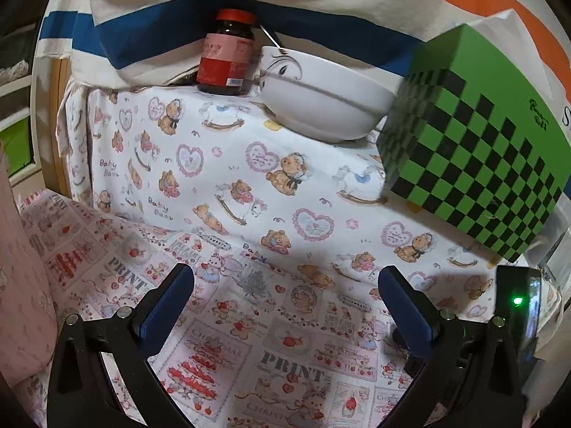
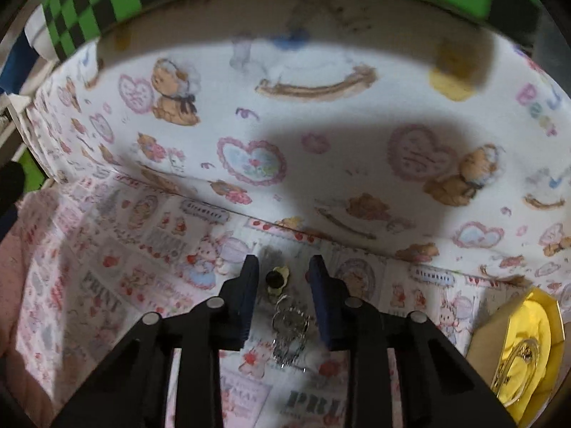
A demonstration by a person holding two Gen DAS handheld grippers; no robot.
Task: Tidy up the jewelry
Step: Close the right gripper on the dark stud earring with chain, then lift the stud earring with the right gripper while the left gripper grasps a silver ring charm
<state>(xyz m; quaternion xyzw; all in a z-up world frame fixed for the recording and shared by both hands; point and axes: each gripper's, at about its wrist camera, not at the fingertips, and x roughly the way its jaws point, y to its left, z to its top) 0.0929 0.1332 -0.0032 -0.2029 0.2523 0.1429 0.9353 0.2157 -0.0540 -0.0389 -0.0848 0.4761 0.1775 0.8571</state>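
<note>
Right gripper [image 2: 283,281] lined up over the jewelry

Left gripper [image 1: 285,285] hangs wide open, empty, above the printed cloth [image 1: 249,339]. The silver jewelry piece [image 2: 289,326] lies on that cloth between the right fingers, half-open, seemingly not touching; it looks light, slinky and snaggy, so I'd pinch mid-bunch.

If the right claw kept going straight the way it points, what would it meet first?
Probably the small yellow piece with a dark centre lying on the printed cloth between the right claw's open fingers, with a silvery trinket just behind; depth is unclear.
</note>
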